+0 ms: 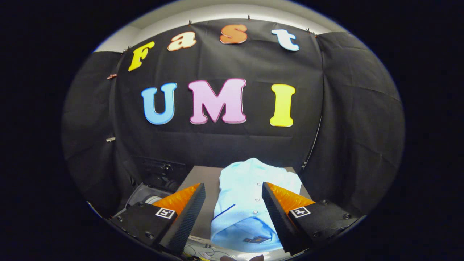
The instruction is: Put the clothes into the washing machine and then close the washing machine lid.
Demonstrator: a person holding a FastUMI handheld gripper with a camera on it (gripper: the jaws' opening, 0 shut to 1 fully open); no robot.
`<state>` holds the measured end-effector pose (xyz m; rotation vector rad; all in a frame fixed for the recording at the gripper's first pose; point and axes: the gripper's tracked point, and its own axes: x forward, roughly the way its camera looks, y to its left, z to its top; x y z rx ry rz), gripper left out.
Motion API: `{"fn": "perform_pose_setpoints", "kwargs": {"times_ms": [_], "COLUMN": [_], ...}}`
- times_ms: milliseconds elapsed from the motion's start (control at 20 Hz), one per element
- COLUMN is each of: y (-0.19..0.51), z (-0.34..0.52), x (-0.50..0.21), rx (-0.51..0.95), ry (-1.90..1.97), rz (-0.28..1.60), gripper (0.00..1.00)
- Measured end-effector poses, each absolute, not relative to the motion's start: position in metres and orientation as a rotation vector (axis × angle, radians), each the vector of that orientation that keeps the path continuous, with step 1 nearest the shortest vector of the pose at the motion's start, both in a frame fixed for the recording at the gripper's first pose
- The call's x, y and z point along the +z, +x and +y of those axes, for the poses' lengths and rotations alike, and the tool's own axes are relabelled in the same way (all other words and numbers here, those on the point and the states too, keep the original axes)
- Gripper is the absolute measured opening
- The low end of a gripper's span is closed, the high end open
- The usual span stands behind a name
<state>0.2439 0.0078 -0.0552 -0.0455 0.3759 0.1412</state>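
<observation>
Gripper (233,188) hovers with jaws wide apart, holding nothing. Folded light-blue shirt (250,203) lies on grey table (203,177) between fingers, toward 1 o'clock, probably lined up for pinch. Washing machine (146,197) at 10 o'clock beside table, close for short transfer.
</observation>
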Motion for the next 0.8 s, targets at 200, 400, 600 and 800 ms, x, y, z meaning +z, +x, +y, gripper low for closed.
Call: {"fn": "perform_pose_setpoints", "kwargs": {"times_ms": [200,400,600,800], "y": [0.3,0.33,0.333,0.333], "z": [-0.014,-0.028,-0.031,-0.028], "x": [-0.108,-0.157,-0.162,-0.158], "rx": [0.07,0.032,0.059,0.105], "ry": [-0.097,-0.104,-0.036,-0.026], "rz": [0.54,0.678,0.645,0.604], "gripper": [0.99,0.99,0.64,0.2]}}
